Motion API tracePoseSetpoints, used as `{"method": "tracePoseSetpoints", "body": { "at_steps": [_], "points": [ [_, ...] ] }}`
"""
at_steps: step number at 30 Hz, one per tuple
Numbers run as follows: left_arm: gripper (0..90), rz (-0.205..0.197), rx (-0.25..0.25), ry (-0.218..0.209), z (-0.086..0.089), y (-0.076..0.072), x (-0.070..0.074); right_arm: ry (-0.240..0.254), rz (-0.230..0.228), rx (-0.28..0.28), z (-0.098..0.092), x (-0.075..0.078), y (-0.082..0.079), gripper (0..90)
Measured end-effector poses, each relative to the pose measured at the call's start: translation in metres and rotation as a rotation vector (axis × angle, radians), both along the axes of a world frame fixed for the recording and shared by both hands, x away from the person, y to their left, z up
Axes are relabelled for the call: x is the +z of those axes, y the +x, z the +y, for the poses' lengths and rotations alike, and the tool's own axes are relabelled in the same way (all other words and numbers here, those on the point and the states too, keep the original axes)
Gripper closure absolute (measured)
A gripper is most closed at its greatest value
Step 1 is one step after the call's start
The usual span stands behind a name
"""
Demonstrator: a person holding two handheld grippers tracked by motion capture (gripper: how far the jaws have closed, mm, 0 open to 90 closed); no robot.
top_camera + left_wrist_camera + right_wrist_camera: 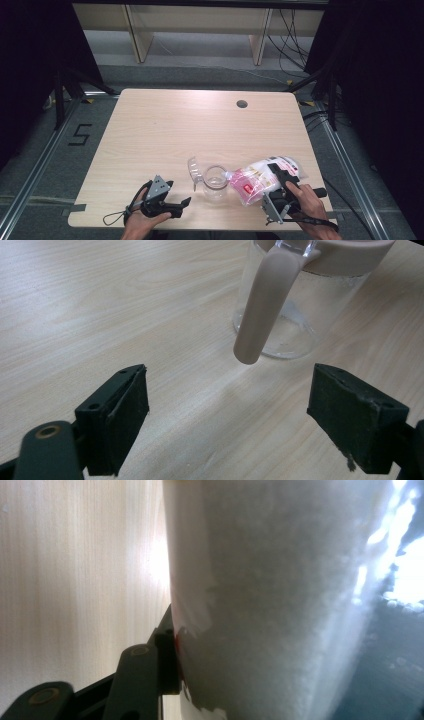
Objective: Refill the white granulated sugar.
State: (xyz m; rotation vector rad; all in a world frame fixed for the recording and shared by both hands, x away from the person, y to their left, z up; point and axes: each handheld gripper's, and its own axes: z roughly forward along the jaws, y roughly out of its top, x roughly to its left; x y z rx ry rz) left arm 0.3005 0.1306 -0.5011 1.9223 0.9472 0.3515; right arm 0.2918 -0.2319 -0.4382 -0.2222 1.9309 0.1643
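A clear glass jug (216,181) with a beige rim stands near the table's front edge, its hinged lid (194,171) flipped open to the left. In the left gripper view the jug (295,315) and its beige handle (260,305) stand just ahead of my left gripper (227,410), whose jaws are wide apart with nothing between them. In the high view, my left gripper (182,207) lies low at the front left, pointing at the jug. My right gripper (276,170) is shut on a plastic bag of white grains (255,179) with a pink label, tipped with its mouth at the jug's rim. One black finger (167,650) presses the bag (280,605).
The light wooden table (165,130) has a round cable hole (242,104) at the back right. Wooden shelving legs and cables stand behind it. Metal floor rails run along both sides.
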Motion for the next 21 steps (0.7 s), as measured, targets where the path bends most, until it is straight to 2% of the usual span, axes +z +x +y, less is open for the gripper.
{"method": "tracePoseSetpoints", "body": {
  "at_steps": [2, 3, 6, 7, 9, 11, 12, 13, 14, 15, 16, 18, 20, 21],
  "points": [
    [15.9, 0.000, -0.003, 0.007, 0.0006, 0.0001, 0.0003, 0.062, 0.015, -0.048, -0.0002, -0.0038, -0.0023, 52.8],
    [15.8, 0.000, -0.001, 0.007, 0.0006, 0.0002, 0.0002, 0.063, 0.016, -0.050, -0.0001, -0.0038, -0.0023, 52.8],
    [15.8, 0.001, -0.002, 0.008, 0.0006, 0.0002, 0.0001, 0.040, 0.011, -0.035, 0.0009, -0.0031, -0.0012, 52.9],
    [15.8, 0.000, -0.004, 0.009, 0.0007, 0.0001, 0.0002, 0.048, 0.018, -0.042, 0.0009, -0.0040, -0.0014, 52.9],
    [15.8, 0.000, -0.001, 0.016, 0.0009, -0.0004, 0.0010, -0.007, -0.001, -0.009, 0.0023, -0.0001, -0.0002, 52.9],
    [15.8, 0.000, -0.002, 0.008, 0.0008, 0.0002, 0.0003, 0.019, 0.011, -0.014, 0.0013, -0.0023, -0.0001, 53.0],
    [15.8, 0.001, -0.001, 0.008, 0.0007, 0.0002, 0.0003, 0.008, 0.005, -0.014, 0.0025, -0.0018, -0.0006, 53.0],
    [15.8, 0.000, -0.003, 0.008, 0.0007, 0.0002, 0.0003, 0.020, 0.018, -0.032, 0.0028, -0.0038, -0.0017, 53.1],
    [15.8, 0.000, -0.005, 0.010, 0.0008, 0.0002, 0.0003, -0.032, 0.003, 0.002, 0.0045, -0.0005, 0.0001, 53.1],
    [15.8, 0.000, -0.004, 0.009, 0.0007, 0.0002, 0.0003, -0.048, -0.004, 0.011, 0.0052, 0.0007, 0.0004, 53.1],
    [15.8, 0.000, -0.004, 0.009, 0.0007, 0.0003, 0.0003, -0.050, -0.008, 0.012, 0.0049, 0.0007, 0.0007, 53.2],
    [15.8, 0.000, -0.004, 0.009, 0.0007, 0.0002, 0.0003, -0.003, 0.013, -0.028, 0.0049, -0.0022, -0.0009, 53.2],
    [15.8, 0.000, -0.004, 0.009, 0.0008, 0.0001, 0.0003, -0.070, -0.015, 0.019, 0.0057, 0.0032, 0.0018, 53.3],
    [15.8, 0.000, -0.003, 0.009, 0.0008, 0.0001, 0.0003, -0.064, -0.013, 0.012, 0.0054, 0.0028, 0.0015, 53.3]
  ]
}}
